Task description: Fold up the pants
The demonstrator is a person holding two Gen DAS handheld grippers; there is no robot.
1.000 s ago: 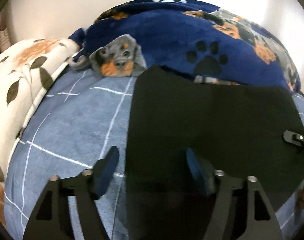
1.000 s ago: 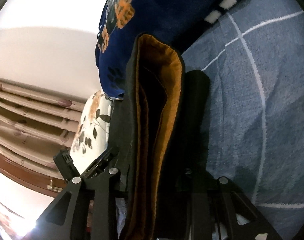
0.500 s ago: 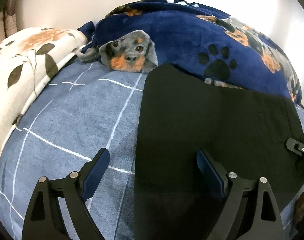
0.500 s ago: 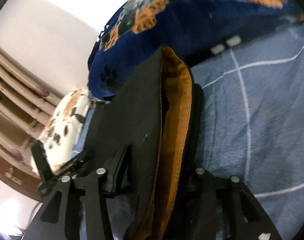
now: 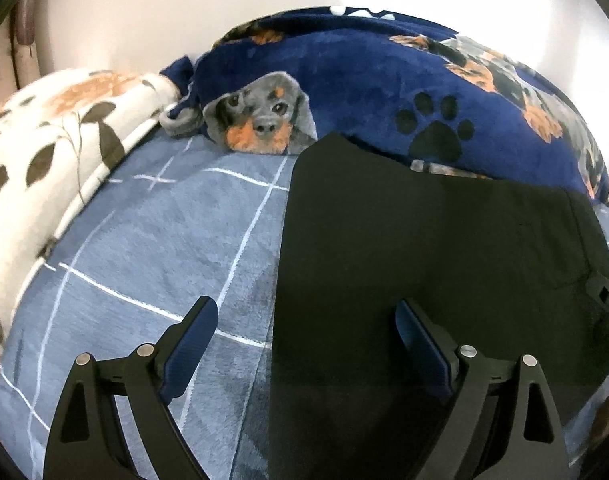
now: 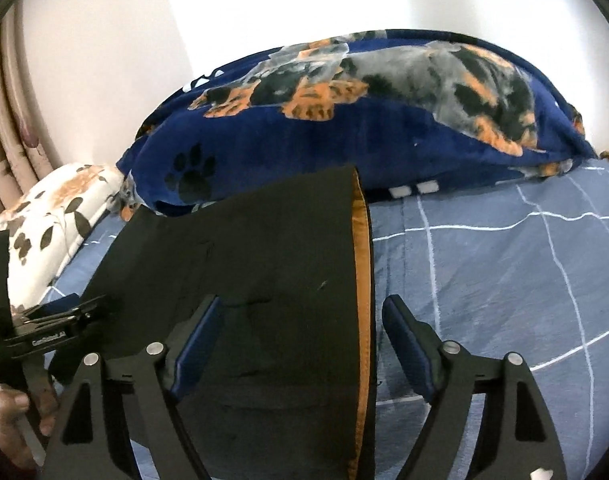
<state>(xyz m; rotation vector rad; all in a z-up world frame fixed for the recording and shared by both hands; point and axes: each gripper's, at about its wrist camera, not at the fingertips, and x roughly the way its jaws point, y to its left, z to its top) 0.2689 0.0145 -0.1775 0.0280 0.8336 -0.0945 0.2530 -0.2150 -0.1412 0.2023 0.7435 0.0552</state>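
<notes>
Blue bedsheet (image 5: 152,248); one pants (image 5: 444,264)

Blue checked bed (image 5: 152,248), folded black pants (image 5: 432,248), dog-print navy blanket (image 5: 368,92) and floral pillow (image 5: 44,144) directly on it.

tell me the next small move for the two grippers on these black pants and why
Probably lift both clear. The black pants lie folded flat on the blue checked sheet; the left gripper stands open and the right gripper is opening, pads off the cloth.
</notes>
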